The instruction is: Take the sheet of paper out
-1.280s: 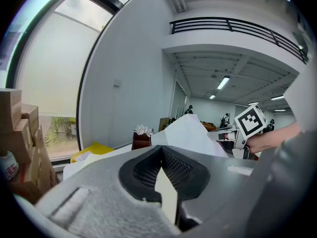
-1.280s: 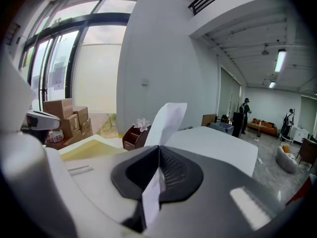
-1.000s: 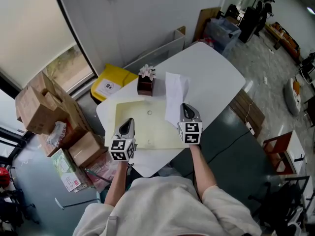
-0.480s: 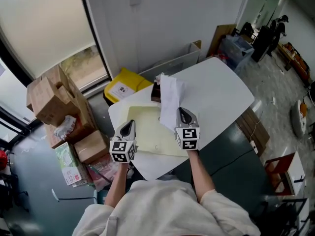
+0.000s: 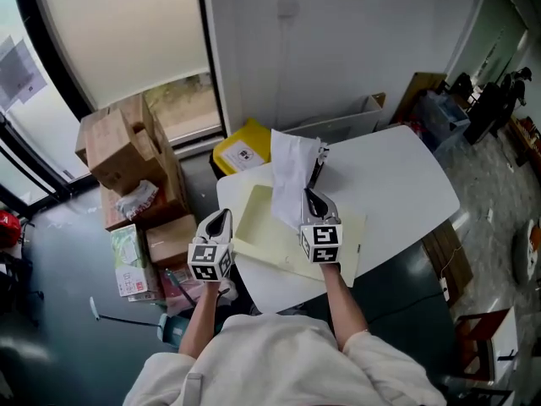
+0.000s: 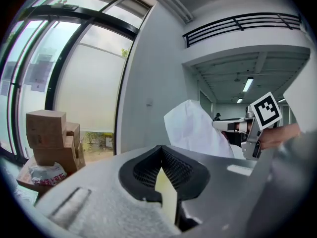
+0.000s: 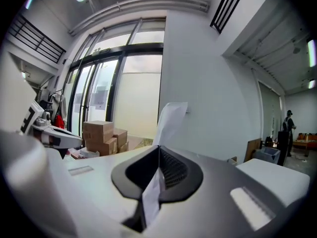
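Head view: the right claw (image 5: 311, 194) pinches the sheet of paper (image 5: 292, 172) upright above the table's (image 5: 397, 176) far left corner. The left claw (image 5: 218, 218) grips the yellow folder (image 5: 264, 237), probably to anchor it.

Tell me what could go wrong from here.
The right gripper pinches the white sheet by one edge. The sheet stands up floppy and may crease or tear. The left gripper holds the yellow folder by a thin edge, so it could slip and fall.
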### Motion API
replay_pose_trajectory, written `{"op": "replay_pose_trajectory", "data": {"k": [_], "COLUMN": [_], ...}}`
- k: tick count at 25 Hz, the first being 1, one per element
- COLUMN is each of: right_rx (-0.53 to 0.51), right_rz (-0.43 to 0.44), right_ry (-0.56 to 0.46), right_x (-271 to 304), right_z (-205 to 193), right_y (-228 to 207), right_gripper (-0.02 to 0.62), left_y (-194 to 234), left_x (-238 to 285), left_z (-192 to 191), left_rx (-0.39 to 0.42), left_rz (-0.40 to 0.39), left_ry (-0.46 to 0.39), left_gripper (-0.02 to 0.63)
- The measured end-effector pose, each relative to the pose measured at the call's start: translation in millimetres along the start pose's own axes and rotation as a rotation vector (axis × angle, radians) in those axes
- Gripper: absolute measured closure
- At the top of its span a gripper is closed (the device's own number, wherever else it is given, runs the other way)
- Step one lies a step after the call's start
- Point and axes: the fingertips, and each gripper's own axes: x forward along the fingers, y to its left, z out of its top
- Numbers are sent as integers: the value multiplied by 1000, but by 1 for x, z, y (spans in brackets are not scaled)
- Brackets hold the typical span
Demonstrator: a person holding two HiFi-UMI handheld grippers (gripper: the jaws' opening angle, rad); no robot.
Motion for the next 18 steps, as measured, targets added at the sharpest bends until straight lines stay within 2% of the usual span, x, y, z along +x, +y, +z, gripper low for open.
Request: {"op": "replay_pose_trajectory", "data": {"k": [9, 18], "right_rx": [-12, -14], "right_rz": [111, 156], "right_ry": [-14, -4], "right_x": [27, 37], "right_z": [8, 5], "right_y": [47, 65], "right_gripper": [588, 589], "left_y": [41, 53], "left_x": [-32, -45], "left_z": [3, 1], "left_rx": [-7, -16], "left_rz": [112, 159], "left_ry": [-9, -11], "left_gripper": [603, 603]}}
